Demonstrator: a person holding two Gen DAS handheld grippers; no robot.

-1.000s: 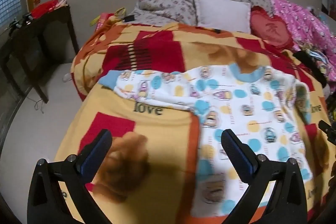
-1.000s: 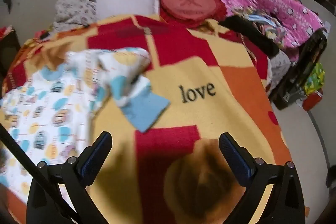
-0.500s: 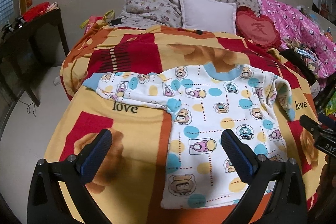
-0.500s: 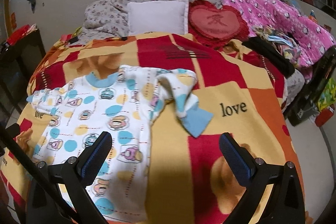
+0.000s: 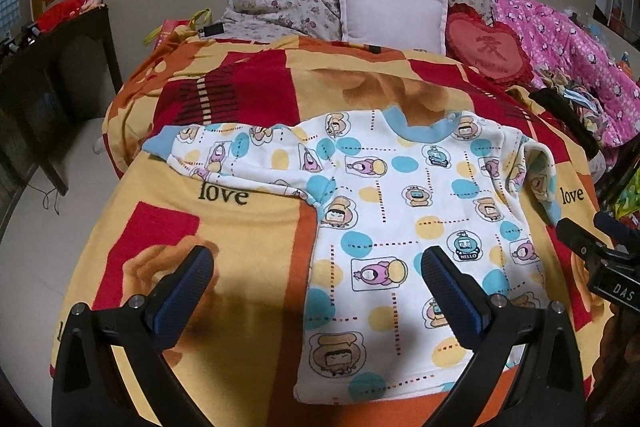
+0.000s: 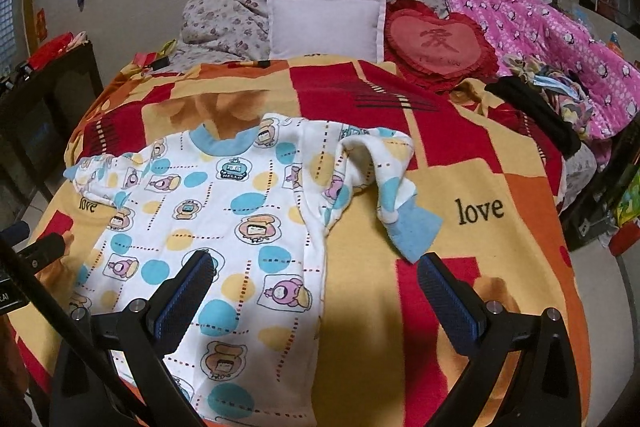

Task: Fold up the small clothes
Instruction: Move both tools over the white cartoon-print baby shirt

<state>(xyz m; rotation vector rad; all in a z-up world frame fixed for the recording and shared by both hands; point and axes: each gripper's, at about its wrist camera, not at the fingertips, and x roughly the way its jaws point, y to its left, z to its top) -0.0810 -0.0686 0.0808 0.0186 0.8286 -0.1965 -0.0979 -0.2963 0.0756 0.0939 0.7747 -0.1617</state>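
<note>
The small shirt (image 5: pixel 408 211) is soft matt knit cloth; beneath it the blanket (image 5: pixel 248 227) looks fuzzy fleece. At twelve o'clock, the pillow (image 5: pixel 390 13) is smooth fabric.

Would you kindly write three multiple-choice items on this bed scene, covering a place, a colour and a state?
1. Where does the child's shirt lie?
A. on the love blanket
B. on the floor
C. on the white pillow

2. What colour is the shirt's neckband?
A. red
B. light blue
C. black

3. How do the left tongs and right tongs stand?
A. both shut on the shirt
B. one open, one shut
C. both open, holding nothing

Answers: 1 A, the shirt is spread flat across the blanket; 2 B, the band at the collar is light blue; 3 C, a wide gap shows between each pair of fingers.
</note>
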